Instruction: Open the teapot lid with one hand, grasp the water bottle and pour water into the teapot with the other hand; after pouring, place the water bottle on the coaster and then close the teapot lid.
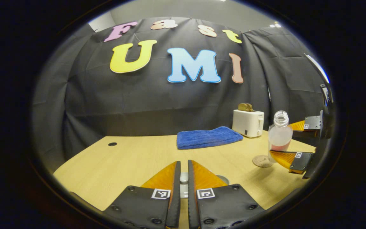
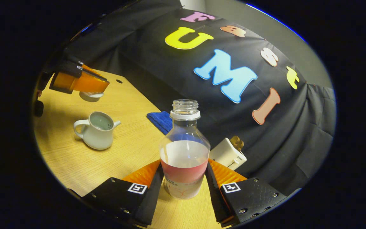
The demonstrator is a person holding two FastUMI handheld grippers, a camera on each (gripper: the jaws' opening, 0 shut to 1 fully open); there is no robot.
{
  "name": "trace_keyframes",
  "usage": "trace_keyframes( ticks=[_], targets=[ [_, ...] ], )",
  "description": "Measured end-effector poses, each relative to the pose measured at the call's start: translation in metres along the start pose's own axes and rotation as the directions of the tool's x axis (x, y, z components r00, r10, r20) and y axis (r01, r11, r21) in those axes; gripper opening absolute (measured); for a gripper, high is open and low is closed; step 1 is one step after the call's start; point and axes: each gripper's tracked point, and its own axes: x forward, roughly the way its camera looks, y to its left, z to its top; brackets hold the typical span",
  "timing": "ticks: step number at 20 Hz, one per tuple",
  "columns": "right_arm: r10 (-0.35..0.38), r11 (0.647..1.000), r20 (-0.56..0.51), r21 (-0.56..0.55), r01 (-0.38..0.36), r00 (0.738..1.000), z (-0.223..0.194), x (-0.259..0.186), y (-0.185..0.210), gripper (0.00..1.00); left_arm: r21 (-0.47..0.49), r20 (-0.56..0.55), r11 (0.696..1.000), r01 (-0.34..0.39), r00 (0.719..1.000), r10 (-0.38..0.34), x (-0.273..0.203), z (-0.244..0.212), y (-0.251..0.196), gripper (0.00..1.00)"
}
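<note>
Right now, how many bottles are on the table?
1. The water bottle stands uncapped near the table's front edge, between the right gripper's fingers, with the round coaster close beside it. No other bottle is visible.

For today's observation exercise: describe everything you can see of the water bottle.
The bottle is clear plastic, with a round shoulder, a narrow threaded neck and no cap. A label band with a pink upper part wraps its lower body, and clear liquid fills it to roughly the shoulder. It is upright, with the right gripper closed on its lower body, one finger on each side. In the left gripper view it sits just beside the round coaster, near the table's edge; whether it rests on the table or is lifted is unclear.
</note>
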Motion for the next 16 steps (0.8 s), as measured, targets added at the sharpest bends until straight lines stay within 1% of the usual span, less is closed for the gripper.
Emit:
trace_keyframes(
  ticks=[3, 6, 9, 12, 16],
  targets=[
    [0.003, 0.993, 0.04, -0.118, 0.002, 0.999, 0.017, 0.008, 0.006, 0.71, -0.006, -0.001, 1.0, 0.001, 1.0, -0.001, -0.002, 0.0, 0.013, 0.17],
    [-0.006, 0.973, 0.066, -0.231, 0.021, 0.998, 0.026, 0.016, 0.01, 0.71, -0.026, -0.003, 1.0, 0.013, 1.0, -0.013, -0.003, -0.002, 0.021, 0.17],
    [0.009, 0.95, 0.075, -0.313, 0.015, 0.997, 0.03, 0.021, 0.017, 0.71, -0.047, -0.006, 0.999, 0.018, 1.0, -0.018, -0.005, -0.002, 0.031, 0.17],
    [0.028, 0.919, 0.077, -0.394, 0.005, 0.997, 0.033, 0.025, 0.022, 0.71, -0.074, -0.007, 0.997, 0.027, 1.0, -0.028, -0.007, -0.002, 0.039, 0.17],
    [0.05, 0.863, 0.081, -0.506, -0.003, 0.995, 0.035, 0.032, 0.029, 0.71, -0.081, 0.001, 0.997, 0.017, 1.0, -0.017, -0.01, 0.006, 0.052, 0.17]
  ],
)
